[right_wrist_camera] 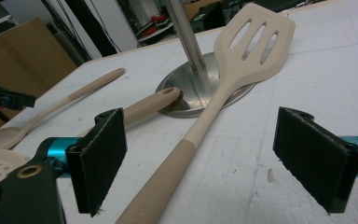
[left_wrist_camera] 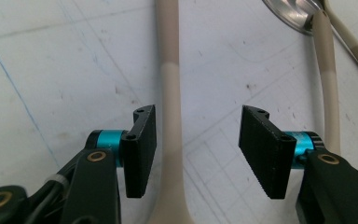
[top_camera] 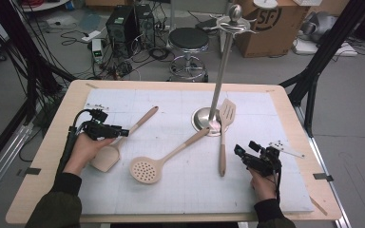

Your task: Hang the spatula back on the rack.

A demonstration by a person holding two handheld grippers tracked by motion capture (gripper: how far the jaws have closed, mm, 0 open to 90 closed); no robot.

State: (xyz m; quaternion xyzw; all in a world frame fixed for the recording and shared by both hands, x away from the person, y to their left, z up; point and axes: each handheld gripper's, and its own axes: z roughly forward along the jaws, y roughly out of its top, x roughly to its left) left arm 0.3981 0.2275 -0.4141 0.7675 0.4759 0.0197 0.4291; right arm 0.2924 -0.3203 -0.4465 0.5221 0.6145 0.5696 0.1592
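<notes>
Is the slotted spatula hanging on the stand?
No. The slotted spatula lies on the table, its head propped on the stand's round base.

I see three pale beige utensils around the shiny silver stand [top_camera: 215,95]: left of it a spatula [top_camera: 119,145] with a tan handle end, just in front a skimmer [top_camera: 148,168] dotted with small holes, and against its base a slotted turner [top_camera: 224,133] with a tan grip. My grippers are black with teal barrels. The mat [top_camera: 180,190] is white with a faint blue grid.
</notes>
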